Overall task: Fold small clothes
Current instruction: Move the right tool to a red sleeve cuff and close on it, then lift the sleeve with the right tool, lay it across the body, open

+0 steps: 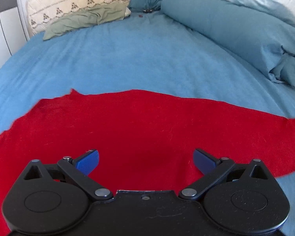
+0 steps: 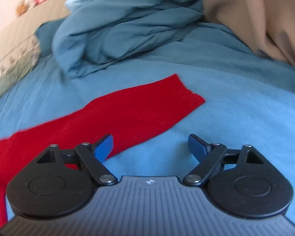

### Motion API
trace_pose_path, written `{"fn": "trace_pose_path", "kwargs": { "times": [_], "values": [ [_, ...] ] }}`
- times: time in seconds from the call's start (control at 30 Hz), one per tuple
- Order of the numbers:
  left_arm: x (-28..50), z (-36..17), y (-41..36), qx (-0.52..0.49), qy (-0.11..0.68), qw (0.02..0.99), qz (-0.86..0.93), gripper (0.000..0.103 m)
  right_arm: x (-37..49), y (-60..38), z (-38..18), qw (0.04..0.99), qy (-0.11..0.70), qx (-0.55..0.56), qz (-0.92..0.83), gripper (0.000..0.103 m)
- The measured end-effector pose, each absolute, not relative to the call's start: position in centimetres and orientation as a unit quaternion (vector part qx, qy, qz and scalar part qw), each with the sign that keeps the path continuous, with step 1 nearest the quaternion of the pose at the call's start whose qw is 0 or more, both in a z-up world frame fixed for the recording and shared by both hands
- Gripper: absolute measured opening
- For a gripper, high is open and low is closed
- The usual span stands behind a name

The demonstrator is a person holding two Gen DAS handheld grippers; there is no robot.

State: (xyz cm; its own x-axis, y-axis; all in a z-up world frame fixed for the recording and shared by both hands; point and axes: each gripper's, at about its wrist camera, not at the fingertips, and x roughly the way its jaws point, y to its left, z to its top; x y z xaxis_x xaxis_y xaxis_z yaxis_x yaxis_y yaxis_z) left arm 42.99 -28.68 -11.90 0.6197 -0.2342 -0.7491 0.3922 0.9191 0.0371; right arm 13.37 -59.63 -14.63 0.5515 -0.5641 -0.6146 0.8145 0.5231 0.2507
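Note:
A red garment (image 1: 139,122) lies flat on the blue bed sheet (image 1: 127,59). My left gripper (image 1: 145,160) is open and empty, hovering just above the middle of the red cloth. In the right wrist view the red garment (image 2: 131,110) stretches from the lower left to a squared end at the centre. My right gripper (image 2: 150,147) is open and empty, over the sheet (image 2: 236,108) at the garment's near edge, with its left fingertip (image 2: 105,146) over the red cloth.
A bunched blue duvet (image 1: 236,27) lies at the back right, also in the right wrist view (image 2: 123,27). A cream pillow (image 1: 78,2) and a green pillow (image 1: 84,20) sit at the headboard. A tan curtain (image 2: 255,15) hangs at right.

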Motion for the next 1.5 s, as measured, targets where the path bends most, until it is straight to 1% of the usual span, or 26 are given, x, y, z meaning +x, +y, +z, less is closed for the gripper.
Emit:
{"fn": "trace_pose_path", "kwargs": {
  "times": [0.03,0.07,0.1,0.17,0.23,0.27,0.3,0.4,0.53,0.67,0.87,0.97,1.07,1.2,1.3,1.4,1.47,1.5],
  "values": [
    [43.6,-12.3,-29.3,0.099,0.402,0.893,-0.176,0.103,13.3,-60.0,-14.8,0.839,0.225,0.272,-0.413,0.092],
    [44.0,-12.7,-29.8,0.100,0.405,0.892,-0.177,0.103,13.3,-60.3,-14.9,0.840,0.214,0.277,-0.416,0.087],
    [44.4,-13.1,-30.2,0.103,0.407,0.890,-0.177,0.103,13.4,-60.7,-15.1,0.839,0.206,0.276,-0.420,0.079],
    [45.1,-14.1,-31.1,0.107,0.417,0.885,-0.178,0.103,13.9,-61.1,-15.2,0.837,0.203,0.269,-0.431,0.069],
    [46.2,-15.5,-31.7,0.106,0.435,0.877,-0.175,0.103,14.5,-61.4,-15.2,0.834,0.204,0.257,-0.443,0.053],
    [46.6,-15.9,-31.8,0.103,0.439,0.876,-0.173,0.103,14.8,-61.5,-15.3,0.830,0.207,0.251,-0.452,0.041],
    [46.7,-16.1,-31.8,0.099,0.437,0.877,-0.173,0.103,15.0,-61.6,-15.2,0.828,0.210,0.248,-0.457,0.032],
    [46.9,-16.1,-31.8,0.108,0.434,0.876,-0.180,0.103,15.2,-62.1,-14.8,0.824,0.213,0.250,-0.462,0.022],
    [47.4,-15.5,-30.5,0.106,0.446,0.867,-0.196,0.103,16.1,-61.5,-12.3,0.837,0.216,0.229,-0.447,0.021],
    [47.2,-13.4,-27.4,0.109,0.425,0.881,-0.178,0.103,19.3,-58.8,-7.2,0.870,0.210,0.182,-0.407,0.020],
    [46.4,-8.8,-18.1,0.073,0.375,0.912,-0.146,0.103,27.9,-50.6,1.8,0.936,0.152,0.178,-0.264,0.020],
    [46.1,-7.4,-12.8,0.061,0.366,0.922,-0.107,0.103,33.1,-44.1,3.7,0.958,0.135,0.196,-0.161,0.020],
    [45.5,-7.4,-7.8,0.055,0.365,0.926,-0.075,0.103,38.4,-37.0,1.9,0.961,0.158,0.215,-0.067,0.020],
    [44.4,-9.0,-2.4,0.021,0.380,0.924,-0.049,0.103,43.5,-28.8,-5.8,0.947,0.236,0.216,-0.005,0.020],
    [44.0,-10.2,0.2,0.006,0.393,0.919,-0.026,0.103,44.6,-24.7,-11.5,0.942,0.285,0.179,0.005,0.020],
    [43.3,-10.4,1.1,0.009,0.387,0.922,-0.016,0.103,43.9,-22.0,-14.5,0.945,0.296,0.141,0.014,0.022],
    [43.2,-10.7,1.3,0.001,0.390,0.921,-0.019,0.103,43.2,-20.8,-14.9,0.947,0.298,0.119,0.027,0.027],
    [43.3,-10.7,1.1,-0.005,0.391,0.920,-0.025,0.103,42.8,-20.3,-14.8,0.948,0.298,0.105,0.032,0.043]
  ]
}}
